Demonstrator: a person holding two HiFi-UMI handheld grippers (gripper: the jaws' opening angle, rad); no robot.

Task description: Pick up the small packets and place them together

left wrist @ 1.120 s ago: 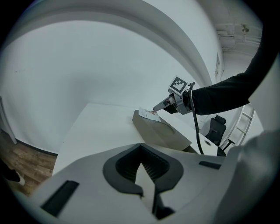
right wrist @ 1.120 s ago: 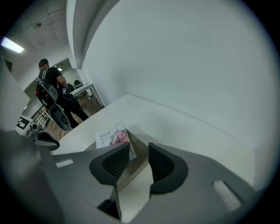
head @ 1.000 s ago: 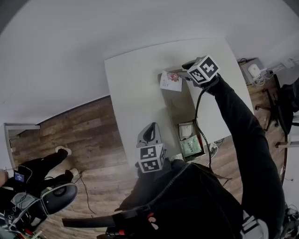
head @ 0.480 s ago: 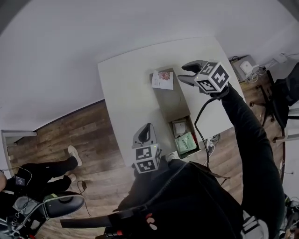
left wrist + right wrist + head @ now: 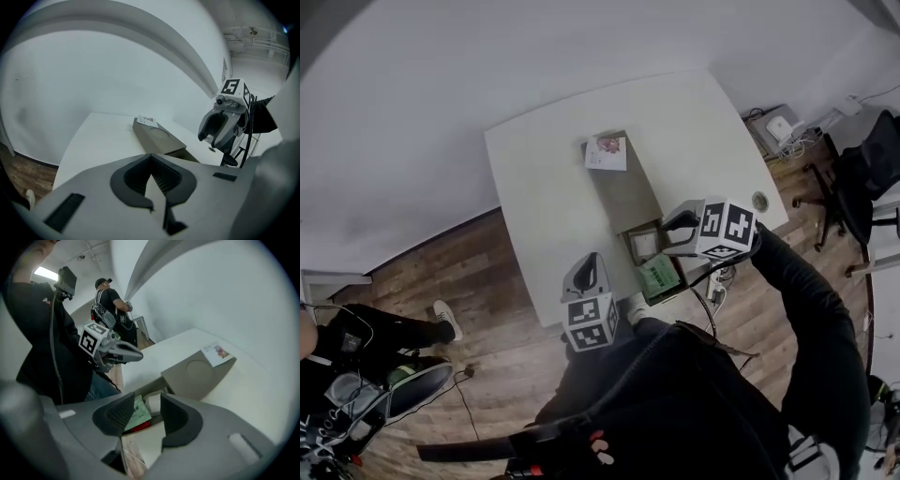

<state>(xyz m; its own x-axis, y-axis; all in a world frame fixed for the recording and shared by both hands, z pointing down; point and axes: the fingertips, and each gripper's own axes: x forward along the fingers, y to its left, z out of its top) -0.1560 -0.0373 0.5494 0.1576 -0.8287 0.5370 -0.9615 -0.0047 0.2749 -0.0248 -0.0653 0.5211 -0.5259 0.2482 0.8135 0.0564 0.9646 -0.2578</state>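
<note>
We are holding the left gripper [image 5: 151,158] pinched shut and empty by the near edge of the table [image 5: 534,197]. One small packet [image 5: 607,152] is lying on the far end of the box lid [image 5: 623,192], with its long axis across the lid. Our right gripper [image 5: 146,404], jaws just opening and gripping nothing, is hovering above the green packet [image 5: 657,277].

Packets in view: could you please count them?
3: a printed packet on the grey lid; a white packet and a green packet inside the open box. More may be hidden beneath.

Right gripper [image 5: 674,234] angled down (jaws just opened, empty), left gripper [image 5: 587,275] closed
</note>
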